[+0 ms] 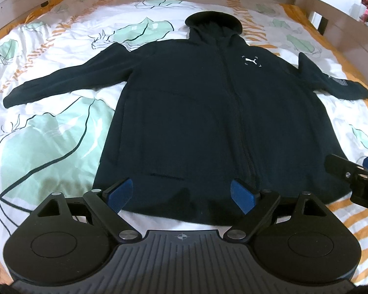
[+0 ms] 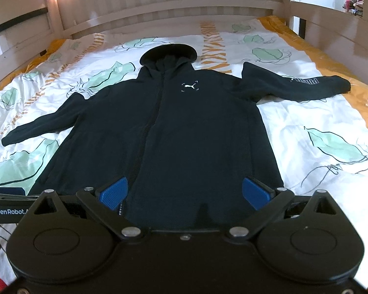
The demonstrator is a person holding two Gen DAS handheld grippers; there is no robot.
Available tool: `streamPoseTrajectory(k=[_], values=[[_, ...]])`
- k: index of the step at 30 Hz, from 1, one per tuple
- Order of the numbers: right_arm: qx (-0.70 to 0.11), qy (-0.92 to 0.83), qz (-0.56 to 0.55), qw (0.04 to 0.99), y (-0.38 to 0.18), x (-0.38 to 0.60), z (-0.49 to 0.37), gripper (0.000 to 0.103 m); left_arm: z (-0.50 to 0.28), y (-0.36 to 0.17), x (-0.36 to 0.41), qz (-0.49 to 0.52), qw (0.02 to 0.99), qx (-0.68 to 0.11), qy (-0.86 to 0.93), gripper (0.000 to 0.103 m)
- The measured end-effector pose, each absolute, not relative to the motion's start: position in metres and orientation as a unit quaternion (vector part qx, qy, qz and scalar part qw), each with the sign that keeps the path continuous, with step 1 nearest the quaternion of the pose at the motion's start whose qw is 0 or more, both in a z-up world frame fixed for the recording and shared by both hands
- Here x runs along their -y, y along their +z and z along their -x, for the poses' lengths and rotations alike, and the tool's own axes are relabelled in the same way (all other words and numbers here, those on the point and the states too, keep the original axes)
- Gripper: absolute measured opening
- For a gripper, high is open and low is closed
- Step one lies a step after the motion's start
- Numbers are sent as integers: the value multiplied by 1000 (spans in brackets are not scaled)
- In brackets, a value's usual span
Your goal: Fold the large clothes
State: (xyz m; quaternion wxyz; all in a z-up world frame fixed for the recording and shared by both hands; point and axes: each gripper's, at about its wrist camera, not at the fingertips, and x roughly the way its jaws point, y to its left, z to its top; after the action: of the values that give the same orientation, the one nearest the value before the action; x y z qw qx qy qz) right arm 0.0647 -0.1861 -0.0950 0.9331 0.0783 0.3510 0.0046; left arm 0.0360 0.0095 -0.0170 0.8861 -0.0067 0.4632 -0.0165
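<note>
**Hoodie flat, both grippers empty at the hem**

While the black zip hoodie (image 1: pixel 208 112) lies face up and spread on the leaf-print duvet (image 1: pixel 49 147), sleeves out, we hold the left gripper (image 1: pixel 181 196) and right gripper (image 2: pixel 185 192) spread wide over its hem, gripping nothing. We judge it soft, thick, limp and fairly weighty. Best holds: the left cuff (image 1: pixel 14 99) or the shoulder seam, pinching both layers.

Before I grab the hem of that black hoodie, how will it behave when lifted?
Probably floppy: the hoodie lies limp and flat on the bedspread, so it should drape and sag. Its thick-looking fabric suggests some weight. The spread sleeves will likely trail behind. Both grippers are open.
</note>
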Motion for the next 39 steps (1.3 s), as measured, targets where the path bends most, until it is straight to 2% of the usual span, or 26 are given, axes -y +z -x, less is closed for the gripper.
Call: streamPoseTrajectory(k=[10, 19, 27, 39], values=[[-346, 14, -75, 935, -97, 184, -92, 100, -61, -16, -33, 33, 906, -422, -14, 87], [-332, 53, -83, 938, -102, 179, -140, 102, -106, -26, -82, 128, 917, -373, -64, 89], [-318, 44, -69, 945, -104, 166, -189, 102, -152, -30, -121, 84, 933, -351, 8, 92], [-318, 88, -36, 943, -125, 101, -269, 102, -212, -48, -222, 98, 917, -374, 100, 93]])
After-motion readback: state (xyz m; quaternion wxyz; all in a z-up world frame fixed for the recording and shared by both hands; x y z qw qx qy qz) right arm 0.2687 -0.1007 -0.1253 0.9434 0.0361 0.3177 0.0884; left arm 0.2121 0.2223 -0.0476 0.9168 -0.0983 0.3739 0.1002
